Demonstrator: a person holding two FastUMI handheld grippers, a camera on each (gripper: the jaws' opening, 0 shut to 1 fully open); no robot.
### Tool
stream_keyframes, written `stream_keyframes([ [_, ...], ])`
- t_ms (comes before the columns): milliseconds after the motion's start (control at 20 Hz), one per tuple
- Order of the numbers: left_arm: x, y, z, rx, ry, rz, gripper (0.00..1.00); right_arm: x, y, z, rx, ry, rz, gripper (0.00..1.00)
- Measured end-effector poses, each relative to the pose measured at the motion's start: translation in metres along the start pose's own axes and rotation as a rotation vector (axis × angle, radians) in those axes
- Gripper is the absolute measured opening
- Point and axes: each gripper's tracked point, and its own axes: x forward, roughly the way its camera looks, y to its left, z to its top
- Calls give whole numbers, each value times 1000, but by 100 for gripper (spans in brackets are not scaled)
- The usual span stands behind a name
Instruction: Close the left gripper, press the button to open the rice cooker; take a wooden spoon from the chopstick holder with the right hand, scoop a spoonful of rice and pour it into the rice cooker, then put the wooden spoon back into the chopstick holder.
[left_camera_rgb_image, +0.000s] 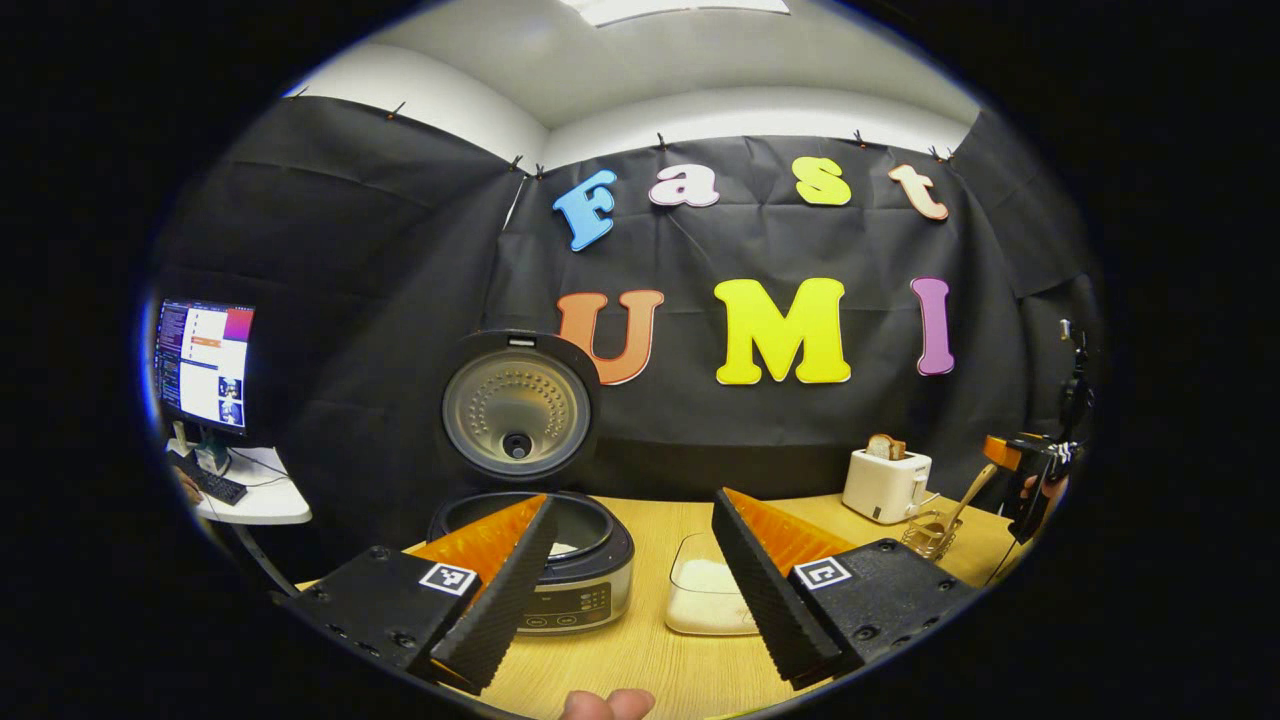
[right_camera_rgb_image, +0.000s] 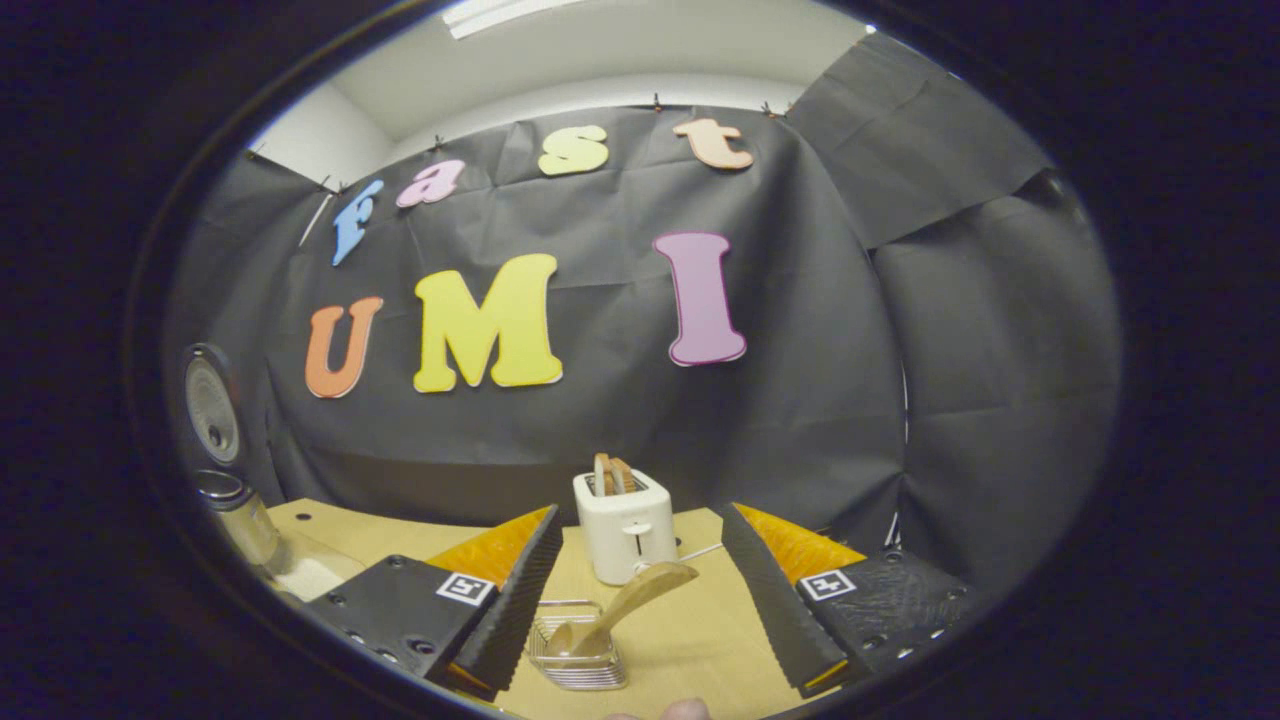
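Left gripper view, left to right. At the far left I saw a monitor (left_camera_rgb_image: 204, 362) on a small white side table (left_camera_rgb_image: 262, 503), a keyboard (left_camera_rgb_image: 208, 484) in front of it. Next came the rice cooker (left_camera_rgb_image: 556, 562), on the counter (left_camera_rgb_image: 640, 660), lid (left_camera_rgb_image: 517, 407) raised upright and the pot open; some white showed inside. My left tool (left_camera_rgb_image: 631, 586) hung spread open with nothing between its fingers (left_camera_rgb_image: 497, 596), its left finger in front of the cooker. Between the fingers, just right of the cooker, stood a clear container of rice (left_camera_rgb_image: 706, 597). Farther right, at the back of the counter, was a white toaster (left_camera_rgb_image: 886, 484) with bread in it. Near it stood the wire chopstick holder (left_camera_rgb_image: 929, 534) with the wooden spoon (left_camera_rgb_image: 966, 498) leaning in it. The right tool (left_camera_rgb_image: 1030, 478) showed at the far right edge; I could not tell its state from here.

Right gripper view, left to right. The cooker's lid showed at the left edge. My right tool's fingers (right_camera_rgb_image: 508, 604) stood wide apart, empty. Between them sat the chopstick holder, the spoon tilted in it, bowl end up to the right, toaster just behind. The spoon touched neither finger.
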Motion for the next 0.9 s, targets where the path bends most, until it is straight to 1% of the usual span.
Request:
stream_keyframes([
  [50, 6, 6, 8, 1, 2, 21, 99, -9, 7, 5, 3, -10, 26, 94],
  [100, 14, 15, 18, 10, -4, 48, 99, -15, 13, 11, 0, -24, 47, 95],
  [150, 23, 23, 30, 26, -9, 70, 99, -20, 18, 12, -20, -30, 64, 95],
  [250, 38, 31, 54, 59, -27, 84, 99, -31, 28, 14, -69, -36, 96, 95],
  [350, 52, 48, 79, 99, -53, 134, 99, -40, 39, 15, -100, -43, 136, 95],
  [400, 59, 52, 91, 109, -69, 143, 99, -44, 44, 16, -111, -51, 148, 95],
  [450, 69, 49, 102, 111, -74, 135, 94, -45, 45, 16, -121, -59, 157, 95],
  [500, 78, 53, 110, 125, -72, 150, 98, -48, 47, 15, -133, -61, 164, 95],
  [550, 87, 59, 116, 134, -63, 159, 99, -51, 47, 14, -137, -66, 168, 95],
  [700, 113, 71, 141, 135, -57, 178, 99, -57, 50, 12, -122, -79, 179, 96],
  [750, 121, 76, 150, 134, -55, 189, 95, -57, 50, 11, -122, -82, 182, 95],
  [800, 129, 82, 158, 133, -50, 199, 99, -57, 49, 10, -129, -86, 180, 95],
  [900, 147, 93, 169, 140, -29, 215, 99, -57, 46, 11, -155, -102, 166, 95],
])
